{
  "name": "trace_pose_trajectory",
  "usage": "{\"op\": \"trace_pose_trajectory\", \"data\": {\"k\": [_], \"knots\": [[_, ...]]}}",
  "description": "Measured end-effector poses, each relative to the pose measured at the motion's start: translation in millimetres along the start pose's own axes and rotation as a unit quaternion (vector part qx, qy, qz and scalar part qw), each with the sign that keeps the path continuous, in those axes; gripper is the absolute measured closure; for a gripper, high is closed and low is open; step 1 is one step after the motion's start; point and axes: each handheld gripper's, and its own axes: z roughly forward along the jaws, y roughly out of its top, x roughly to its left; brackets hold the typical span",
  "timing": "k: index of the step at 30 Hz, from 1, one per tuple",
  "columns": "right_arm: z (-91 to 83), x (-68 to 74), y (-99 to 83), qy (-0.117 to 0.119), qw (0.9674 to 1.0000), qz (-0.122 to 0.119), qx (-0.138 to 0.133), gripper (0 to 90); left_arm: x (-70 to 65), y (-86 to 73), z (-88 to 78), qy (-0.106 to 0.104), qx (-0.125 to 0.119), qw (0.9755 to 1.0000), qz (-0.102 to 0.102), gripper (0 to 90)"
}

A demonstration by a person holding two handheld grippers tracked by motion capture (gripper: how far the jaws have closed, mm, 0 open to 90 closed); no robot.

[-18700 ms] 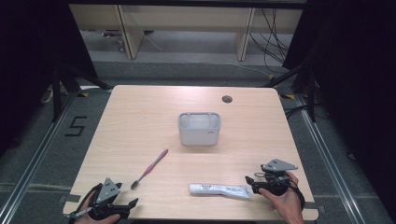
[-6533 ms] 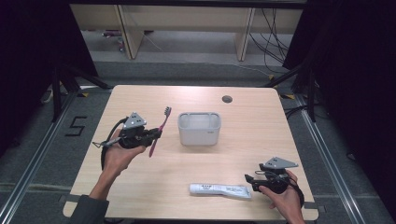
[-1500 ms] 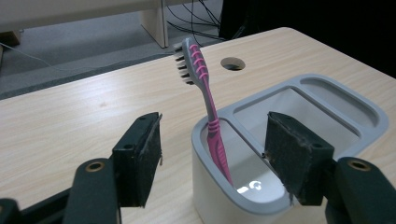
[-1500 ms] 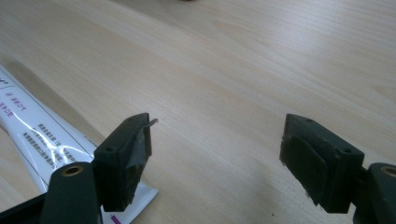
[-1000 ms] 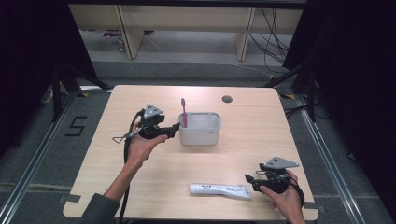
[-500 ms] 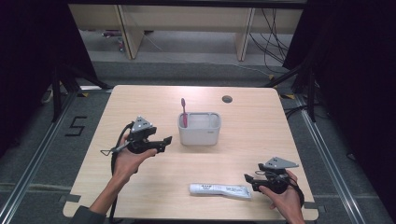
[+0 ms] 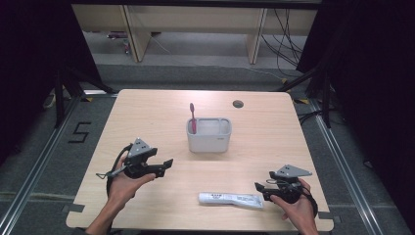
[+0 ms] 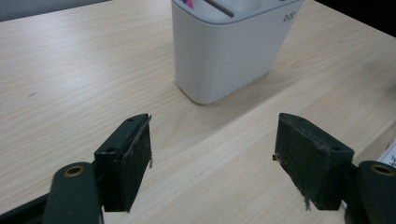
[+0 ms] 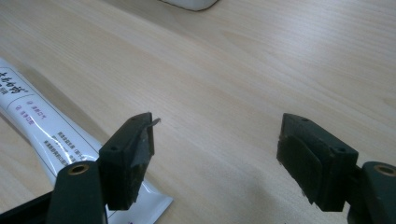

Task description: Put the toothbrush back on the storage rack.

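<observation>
A pink toothbrush [image 7: 193,117] stands upright in the left side of a white holder [image 7: 209,134] at the table's middle. My left gripper [image 7: 166,164] hovers open and empty to the holder's near left, jaws pointing toward it; in the left gripper view the holder [image 8: 229,46] rises a short way beyond the open gripper [image 8: 212,163]. A white toothpaste tube [image 7: 231,199] lies flat near the front edge. My right gripper [image 7: 258,188] rests open just right of the tube's end. In the right gripper view the tube [image 9: 51,130] lies beside the left jaw of that gripper [image 9: 215,158], not between the pads.
The wooden table [image 7: 147,112] has a round cable hole [image 7: 238,104] at the back right. Dark floor and metal rails [image 7: 29,181] run along both sides. Shelving stands beyond the far edge.
My left hand has drawn back from the holder toward the near left and sunk lower. The toothbrush stays standing in the holder. The right hand has not moved.
</observation>
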Motion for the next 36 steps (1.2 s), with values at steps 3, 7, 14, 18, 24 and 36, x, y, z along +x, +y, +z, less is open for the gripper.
{"op": "trace_pose_trajectory", "data": {"k": [3,7,14,18,24,36], "knots": [[-0.1,0.9,0.5,0.006,1.0000,0.002,-0.001,29.5,0.2,-6.4,-2.1,0.001,0.006,1.0000,0.005,26.7],[-1.0,3.7,1.5,0.017,0.9998,0.011,0.000,29.9,-1.0,-15.4,-7.0,-0.003,0.003,1.0000,0.001,26.7],[-2.0,7.4,1.9,0.009,0.9998,0.017,-0.001,30.1,-1.2,-30.2,-17.4,-0.001,0.005,1.0000,-0.006,26.6],[-2.0,6.1,2.6,0.005,0.9999,-0.003,-0.009,30.1,-1.7,-37.6,-22.5,0.004,0.003,1.0000,-0.006,26.5],[-2.3,6.5,3.3,0.014,0.9999,-0.006,-0.004,30.1,-1.7,-48.3,-27.9,0.008,0.014,0.9999,0.001,26.2],[-3.0,6.6,1.0,0.012,0.9999,-0.003,-0.009,30.0,-5.6,-70.3,-36.8,0.012,0.035,0.9993,0.007,25.1]]}}
